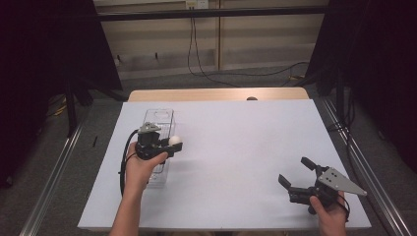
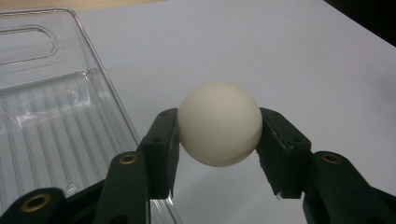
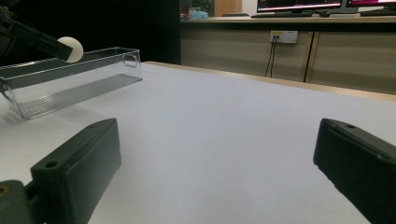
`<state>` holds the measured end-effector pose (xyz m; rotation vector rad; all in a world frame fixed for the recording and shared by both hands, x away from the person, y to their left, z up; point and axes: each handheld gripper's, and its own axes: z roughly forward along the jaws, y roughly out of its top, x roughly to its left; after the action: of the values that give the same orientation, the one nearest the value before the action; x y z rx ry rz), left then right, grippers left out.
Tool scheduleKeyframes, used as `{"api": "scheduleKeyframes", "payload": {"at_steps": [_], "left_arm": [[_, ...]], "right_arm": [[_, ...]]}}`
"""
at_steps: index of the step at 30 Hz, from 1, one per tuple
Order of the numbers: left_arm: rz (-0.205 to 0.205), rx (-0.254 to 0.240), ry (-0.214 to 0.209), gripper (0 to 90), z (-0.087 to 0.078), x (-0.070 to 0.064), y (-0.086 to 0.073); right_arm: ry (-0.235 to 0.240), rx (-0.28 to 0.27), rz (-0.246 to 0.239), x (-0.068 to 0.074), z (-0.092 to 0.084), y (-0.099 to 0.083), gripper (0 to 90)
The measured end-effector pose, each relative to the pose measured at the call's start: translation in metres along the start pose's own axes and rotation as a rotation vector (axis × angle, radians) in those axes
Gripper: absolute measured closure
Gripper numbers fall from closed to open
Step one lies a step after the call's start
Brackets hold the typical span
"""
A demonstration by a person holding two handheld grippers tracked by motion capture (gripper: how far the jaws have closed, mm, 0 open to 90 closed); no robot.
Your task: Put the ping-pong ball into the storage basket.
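Ball (image 2: 218,123), smooth, matte, off-white and round, is clamped between the black pads of the left gripper (image 1: 172,144), held above the worktop (image 1: 236,147) just beside the right-hand rim of a clear, ribbed-floor plastic tray (image 1: 158,118). The right gripper (image 1: 295,172) rests well apart near the worktop's right edge, jaws spread wide, holding nothing.

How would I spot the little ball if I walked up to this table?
Look to the left side of the white table, where a clear plastic tray lies. Just beside its right wall, the left gripper clamps a white ball, the sole round, pale thing among black jaws.
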<state>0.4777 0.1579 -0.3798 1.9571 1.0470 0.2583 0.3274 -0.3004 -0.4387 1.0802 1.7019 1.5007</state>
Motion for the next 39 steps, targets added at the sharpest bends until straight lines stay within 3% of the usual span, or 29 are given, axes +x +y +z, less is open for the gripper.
{"api": "scheduleKeyframes", "payload": {"at_steps": [33,36,39], "left_arm": [[0.001,0.018,0.037,51.1,-0.011,0.012,-0.003],[-0.016,0.009,0.043,51.1,-0.011,0.012,-0.004],[0.0,0.019,0.05,51.1,-0.012,0.013,-0.004]], "right_arm": [[0.002,0.0,0.009,0.0,0.0,0.0,0.5],[0.003,0.0,0.007,0.0,0.0,0.0,0.5],[0.002,-0.001,0.004,0.0,0.0,0.0,0.5]]}}
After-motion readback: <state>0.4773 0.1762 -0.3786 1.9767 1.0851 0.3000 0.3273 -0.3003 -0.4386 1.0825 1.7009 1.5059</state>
